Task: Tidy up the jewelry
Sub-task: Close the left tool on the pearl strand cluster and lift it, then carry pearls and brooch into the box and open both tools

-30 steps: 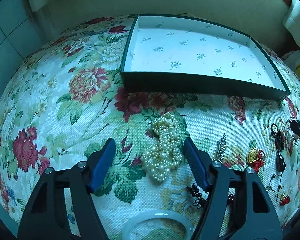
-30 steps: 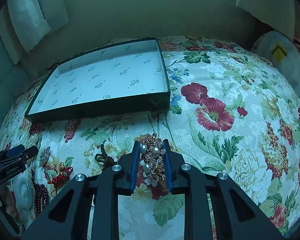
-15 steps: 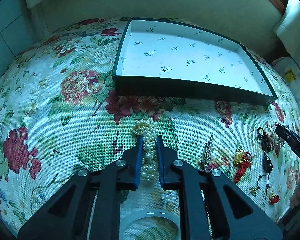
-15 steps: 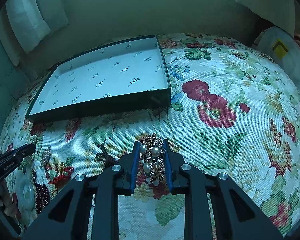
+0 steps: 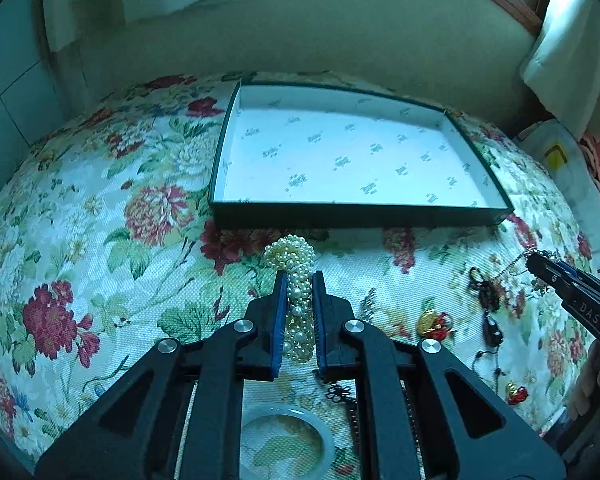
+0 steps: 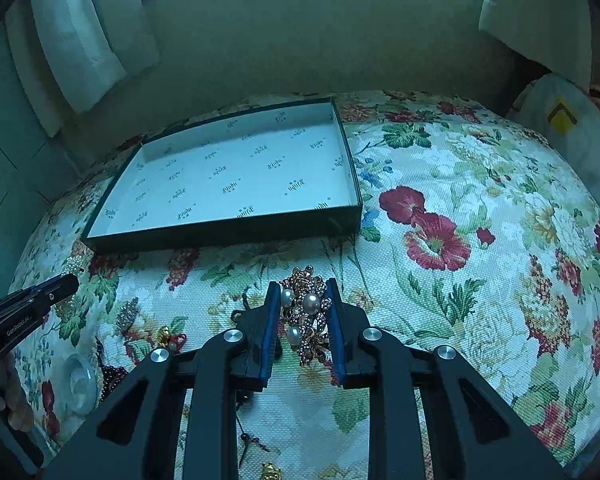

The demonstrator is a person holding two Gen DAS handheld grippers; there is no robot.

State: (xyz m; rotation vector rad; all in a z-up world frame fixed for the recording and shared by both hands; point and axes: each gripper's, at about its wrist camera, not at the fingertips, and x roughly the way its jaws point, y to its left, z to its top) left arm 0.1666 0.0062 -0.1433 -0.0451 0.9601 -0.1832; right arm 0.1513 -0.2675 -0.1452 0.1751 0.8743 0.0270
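- The left gripper (image 5: 297, 292) has just squeezed shut on the pearl bunch (image 5: 296, 276), low in the middle of its frame.
- The right gripper (image 6: 303, 312) stays clamped on the sparkly brooch (image 6: 306, 312).
- Both look ready for the box (image 5: 356, 216), waiting above.

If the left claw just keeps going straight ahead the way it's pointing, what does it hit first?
Probably the near wall of the dark green box, straight beyond the left claw shut on the pearl bundle; only floral cloth lies between.
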